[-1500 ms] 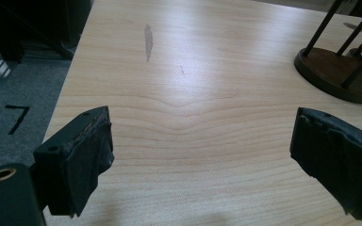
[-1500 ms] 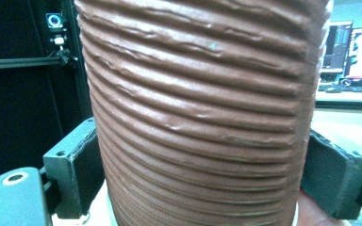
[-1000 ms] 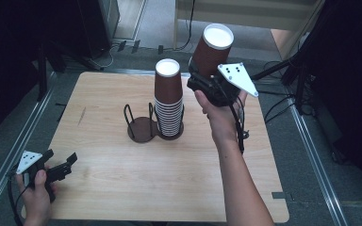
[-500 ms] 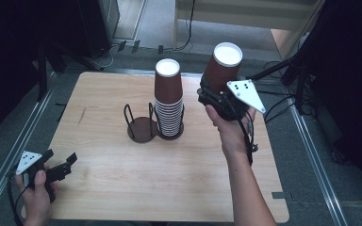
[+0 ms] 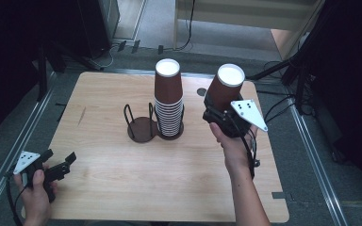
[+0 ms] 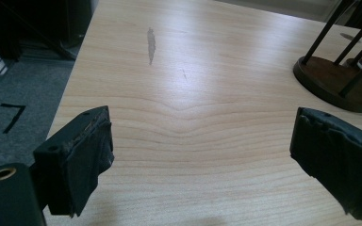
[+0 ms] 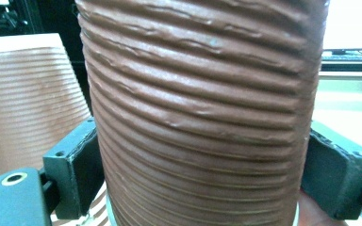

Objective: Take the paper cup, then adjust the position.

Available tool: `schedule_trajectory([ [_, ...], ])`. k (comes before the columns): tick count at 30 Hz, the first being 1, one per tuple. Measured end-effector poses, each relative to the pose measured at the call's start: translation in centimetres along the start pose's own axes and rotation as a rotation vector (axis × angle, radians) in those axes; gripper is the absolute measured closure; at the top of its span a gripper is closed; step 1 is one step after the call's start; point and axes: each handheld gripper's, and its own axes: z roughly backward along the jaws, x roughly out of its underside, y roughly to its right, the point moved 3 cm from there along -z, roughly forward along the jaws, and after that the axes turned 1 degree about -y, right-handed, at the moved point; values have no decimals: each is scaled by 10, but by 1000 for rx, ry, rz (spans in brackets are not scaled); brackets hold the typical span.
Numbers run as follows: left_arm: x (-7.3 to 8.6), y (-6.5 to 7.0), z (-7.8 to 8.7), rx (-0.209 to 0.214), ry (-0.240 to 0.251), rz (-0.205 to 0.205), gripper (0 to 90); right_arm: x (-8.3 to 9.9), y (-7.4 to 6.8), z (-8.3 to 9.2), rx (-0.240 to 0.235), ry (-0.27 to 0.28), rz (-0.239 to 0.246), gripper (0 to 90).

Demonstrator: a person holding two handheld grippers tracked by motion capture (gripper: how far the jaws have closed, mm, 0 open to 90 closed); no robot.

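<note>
right tongs (image 5: 222, 112) are clamped on a single brown paper cup (image 5: 226, 89), both pads pressed against its ribbed wall, as the right gripper view confirms. the cup is held mouth up, tilted slightly, above the table (image 5: 122, 188) and just to the right of the cup stack (image 5: 168, 101); it touches neither the stack nor the table. the stack stands upright in the right-hand ring of a dark wire holder (image 5: 139, 123); the left-hand ring is empty.

left tongs (image 5: 61, 167) rest at the near left corner of the table with the jaws standing apart and nothing between them; the left gripper view shows bare wood between the pads (image 6: 82, 160).

judged step: the lone cup is being carried in the air, either to be set down apart from the stack or into the empty ring; which of the two cannot be told.

recommendations for the step:
- bring the cup upright before lowering, so its base meets the surface flat and does not rock.
- keep the grip light. the wall is thin paper and already shows creasing under the pads; more squeeze would oval the rim.
- pass clear of the stack. it is tall and narrow at the base, and a brush from the cup or the wrist could tip it.
- if the empty ring is the target, come down from above between the wire uprights, not from the side.
- release only once the base is seated.
</note>
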Motion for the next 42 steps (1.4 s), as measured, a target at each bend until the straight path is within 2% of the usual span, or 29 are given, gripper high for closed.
schedule_trajectory([
  [4,0,0,1,8,9,2,72,10,2,7,-3,0,-4,122],
  [7,0,0,3,9,30,-12,72,20,4,13,-2,-12,10,122],
  [9,-2,0,5,5,44,-15,75,27,6,18,-5,-19,0,122],
  [11,-3,2,5,-25,43,-25,137,36,7,23,-6,-34,-5,122],
  [12,-5,4,5,-26,45,-30,159,41,7,25,-3,-40,9,121],
  [14,-8,8,5,-10,43,-39,146,50,6,29,-1,-55,15,121],
  [18,-18,23,5,19,18,-75,115,66,7,34,-5,-81,1,120],
  [21,-26,37,5,78,12,-84,82,76,10,37,4,-96,-2,121],
  [23,-31,47,5,97,9,-107,72,81,12,38,9,-105,1,121],
  [25,-37,57,5,143,-4,-126,24,87,13,38,3,-117,17,121],
  [30,-47,79,0,160,-11,-164,15,94,6,42,-34,-125,43,122],
  [32,-51,87,-4,187,-13,-168,0,98,2,42,-41,-133,47,122],
  [38,-60,114,-14,234,-10,-170,0,108,-8,41,-56,-157,89,122],
  [42,-66,133,-21,261,-5,-196,0,115,-15,42,-86,-163,108,124],
])
